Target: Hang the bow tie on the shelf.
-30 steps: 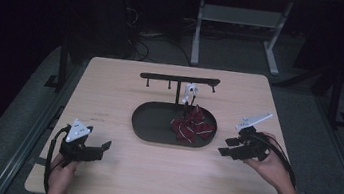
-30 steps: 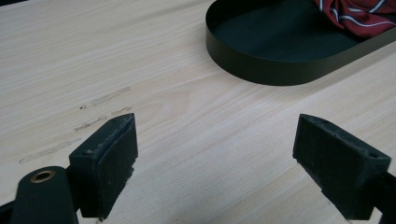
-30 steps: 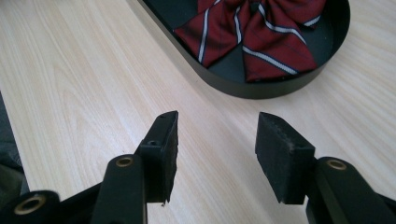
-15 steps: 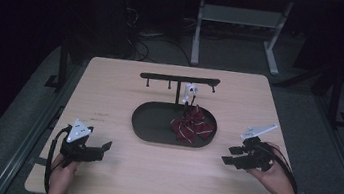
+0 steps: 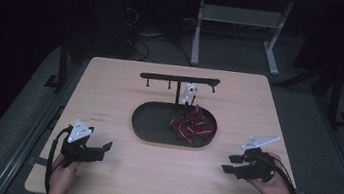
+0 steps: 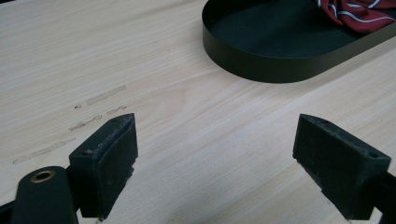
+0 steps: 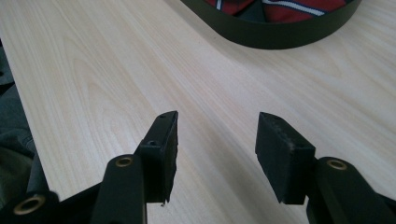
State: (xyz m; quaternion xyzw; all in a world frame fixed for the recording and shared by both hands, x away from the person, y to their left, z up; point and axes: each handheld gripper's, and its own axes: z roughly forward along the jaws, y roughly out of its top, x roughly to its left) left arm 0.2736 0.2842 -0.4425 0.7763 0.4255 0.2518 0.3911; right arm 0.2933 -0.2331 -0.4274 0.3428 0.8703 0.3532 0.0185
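Observation:
A black oval tray [image 5: 151, 124] lies in the middle of the light wooden table [image 5: 126, 86]. A dark red striped tie [image 5: 191, 125] is bunched in its right half. Behind the tray stands a black rack [image 5: 180, 79] with pegs, and a small white piece [image 5: 190, 90] hangs from it. My left gripper [image 5: 102, 148] rests low over the table's front left, open and holding nothing; its jaws stand wide apart [image 6: 215, 154] with the tray [image 6: 275, 60] ahead. My right gripper [image 5: 230, 163] is at the front right, open and holding nothing [image 7: 217, 140], near the tray's wall [image 7: 275, 35].
A metal stand [image 5: 234, 29] and cables lie on the dark floor behind the table. Faint scuff marks [image 6: 88, 112] mark the wood near my left gripper. The table's edge [image 7: 18, 116] runs close by the right gripper's left side.
My right gripper has drawn back from beside the tray toward the table's front right corner and dropped lower. The left gripper has stayed where it was.

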